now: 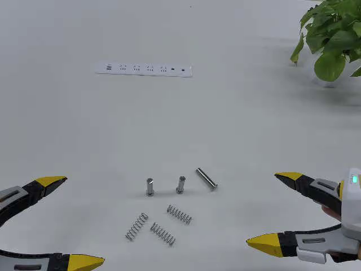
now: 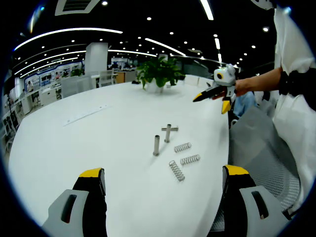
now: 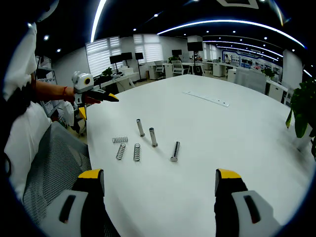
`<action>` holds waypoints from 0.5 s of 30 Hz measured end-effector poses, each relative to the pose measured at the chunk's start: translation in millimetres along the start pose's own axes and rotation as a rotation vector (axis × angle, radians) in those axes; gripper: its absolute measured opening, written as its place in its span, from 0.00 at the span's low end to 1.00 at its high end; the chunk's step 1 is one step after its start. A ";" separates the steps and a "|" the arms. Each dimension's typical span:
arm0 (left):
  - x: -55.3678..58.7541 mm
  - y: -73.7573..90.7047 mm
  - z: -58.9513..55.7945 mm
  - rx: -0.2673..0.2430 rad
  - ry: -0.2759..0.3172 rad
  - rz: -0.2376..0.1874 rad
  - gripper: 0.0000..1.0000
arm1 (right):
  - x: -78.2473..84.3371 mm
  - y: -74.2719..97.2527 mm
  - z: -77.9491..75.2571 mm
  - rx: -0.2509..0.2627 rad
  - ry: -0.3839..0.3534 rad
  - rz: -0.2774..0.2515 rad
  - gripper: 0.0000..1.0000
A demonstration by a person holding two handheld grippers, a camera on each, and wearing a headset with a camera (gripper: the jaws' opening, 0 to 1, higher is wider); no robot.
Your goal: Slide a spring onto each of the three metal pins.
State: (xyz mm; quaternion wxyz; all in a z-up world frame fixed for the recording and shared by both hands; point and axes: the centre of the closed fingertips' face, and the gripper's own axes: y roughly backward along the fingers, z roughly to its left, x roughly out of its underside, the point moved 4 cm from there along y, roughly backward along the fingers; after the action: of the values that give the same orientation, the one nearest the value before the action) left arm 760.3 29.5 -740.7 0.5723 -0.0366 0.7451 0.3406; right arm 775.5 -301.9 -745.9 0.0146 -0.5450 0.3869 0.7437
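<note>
While both grippers hover at its near side, the broad white tabletop (image 1: 237, 124) lies mostly bare, leaving open room around the small parts at its middle. A leafy plant (image 1: 333, 39) stands at the far right. The left gripper (image 1: 69, 221) and the right gripper (image 1: 272, 210) flank the parts, well apart from them, each with its fingers spread wide and holding nothing. A flat white strip (image 1: 144, 69) lies far back. Between the grippers, the left pin (image 1: 150, 187) and the middle pin (image 1: 180, 184) stand upright near each other. The third pin (image 1: 206, 178) lies on its side just to their right. The left spring (image 1: 136, 226), the near spring (image 1: 162, 234) and the right spring (image 1: 179, 214) lie loose beside the pins, nearer the tabletop's curved edge on the person's side.
</note>
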 end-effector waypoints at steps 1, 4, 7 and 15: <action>0.1 -0.1 0.1 0.000 0.000 0.001 1.00 | 0.2 0.1 -0.1 0.000 0.000 0.001 0.94; 0.5 -0.5 0.2 0.001 -0.001 0.004 1.00 | 0.6 0.3 -0.7 0.002 0.001 0.001 0.94; 0.1 -0.9 -0.1 0.003 -0.003 0.004 1.00 | -0.1 0.5 -0.1 0.002 0.003 0.001 0.94; -0.4 -1.1 -0.5 0.004 -0.004 0.005 1.00 | -0.4 0.8 -0.7 0.002 0.003 0.001 0.94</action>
State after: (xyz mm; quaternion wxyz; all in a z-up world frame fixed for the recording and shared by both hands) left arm 760.5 28.3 -740.8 0.5731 -0.0326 0.7446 0.3406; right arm 775.8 -302.7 -745.2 0.0143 -0.5458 0.3879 0.7426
